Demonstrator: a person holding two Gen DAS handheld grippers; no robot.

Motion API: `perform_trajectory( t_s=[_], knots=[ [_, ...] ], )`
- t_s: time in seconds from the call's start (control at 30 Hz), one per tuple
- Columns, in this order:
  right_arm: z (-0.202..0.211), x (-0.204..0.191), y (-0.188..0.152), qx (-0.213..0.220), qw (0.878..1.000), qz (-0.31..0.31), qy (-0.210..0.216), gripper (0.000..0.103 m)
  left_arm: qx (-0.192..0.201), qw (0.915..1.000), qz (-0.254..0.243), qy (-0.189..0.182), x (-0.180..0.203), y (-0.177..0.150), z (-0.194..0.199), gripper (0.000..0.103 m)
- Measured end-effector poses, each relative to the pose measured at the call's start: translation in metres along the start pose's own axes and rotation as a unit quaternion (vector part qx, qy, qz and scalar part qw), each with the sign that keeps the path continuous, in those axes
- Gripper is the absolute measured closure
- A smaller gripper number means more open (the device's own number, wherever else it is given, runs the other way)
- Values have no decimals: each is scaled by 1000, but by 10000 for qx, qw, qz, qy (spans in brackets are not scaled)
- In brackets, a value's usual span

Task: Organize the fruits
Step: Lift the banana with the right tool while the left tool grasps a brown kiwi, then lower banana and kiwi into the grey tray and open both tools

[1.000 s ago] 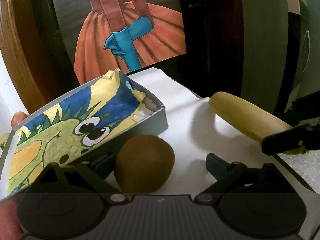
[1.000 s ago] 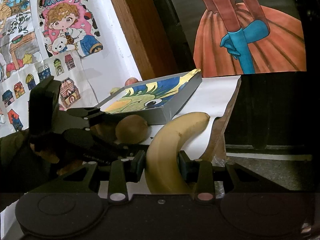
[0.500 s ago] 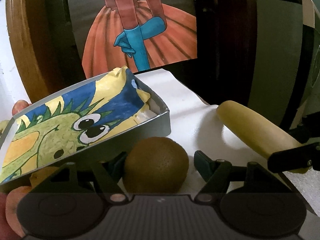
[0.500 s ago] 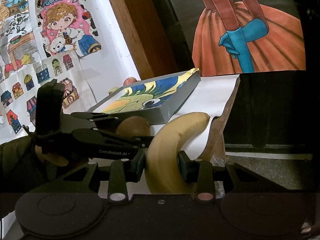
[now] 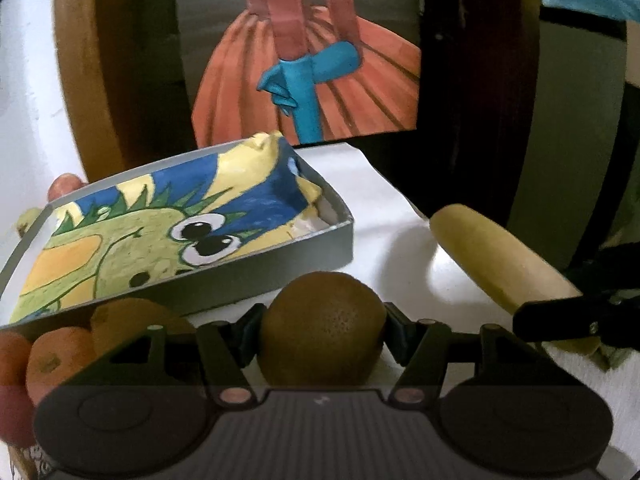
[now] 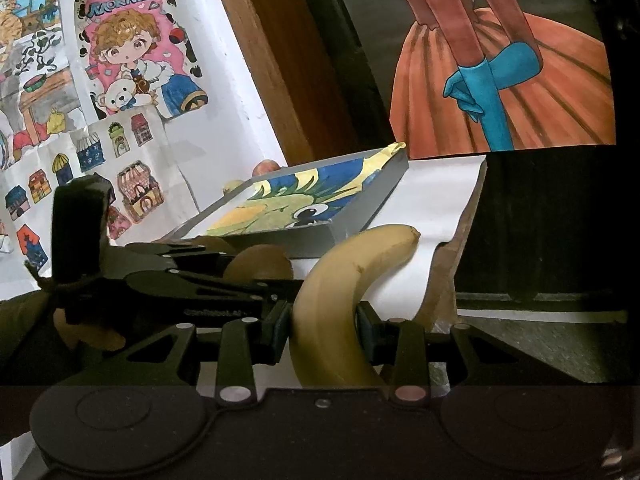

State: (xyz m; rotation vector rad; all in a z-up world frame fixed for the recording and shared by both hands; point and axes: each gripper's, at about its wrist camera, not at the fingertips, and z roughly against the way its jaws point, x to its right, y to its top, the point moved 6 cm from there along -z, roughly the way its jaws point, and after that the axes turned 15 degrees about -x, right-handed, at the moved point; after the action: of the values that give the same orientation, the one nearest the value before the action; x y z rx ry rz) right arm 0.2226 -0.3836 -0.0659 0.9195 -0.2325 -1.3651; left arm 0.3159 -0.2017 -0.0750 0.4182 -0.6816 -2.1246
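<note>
So both tools are loaded right now. The left tool is clamped on a kiwi, pads pressing it from both sides, and the kiwi sits just in front of the grey tray on the white surface. The right tool is clenched around a banana near its lower half, with the tip curving up toward the tray's near corner.

Progress-wise, I'd say it's early – the tray with the cartoon dragon lining looks empty from here, no fruit lying on it that I can see. So 2 fruits are gripped but neither is placed yet.

What's left: the kiwi and banana need to go in, and there's more loose fruit around – a couple of orange-coloured fruits by the left tool's left side, plus a reddish one poking up behind the tray's far edge. Can't tell exactly what those are or whether they count as sorted already.

My guess is lifting both over the tray wall comes next.
</note>
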Motion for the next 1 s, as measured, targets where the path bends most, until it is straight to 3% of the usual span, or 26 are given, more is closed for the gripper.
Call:
perform_trajectory(
  t_s=[0.33, 0.63, 1.0],
  knots=[
    [0, -11, 18, 121, 9998, 102, 96, 65, 312, 9986, 408, 107, -17, 16, 37, 38],
    [-9, -25, 79, 435, 9975, 446, 327, 65, 753, 9909, 1029, 421, -65, 54, 62, 38],
    [-74, -35, 154, 394, 9966, 675, 277, 65, 828, 9794, 1629, 857, -133, 78, 31, 38]
  ],
)
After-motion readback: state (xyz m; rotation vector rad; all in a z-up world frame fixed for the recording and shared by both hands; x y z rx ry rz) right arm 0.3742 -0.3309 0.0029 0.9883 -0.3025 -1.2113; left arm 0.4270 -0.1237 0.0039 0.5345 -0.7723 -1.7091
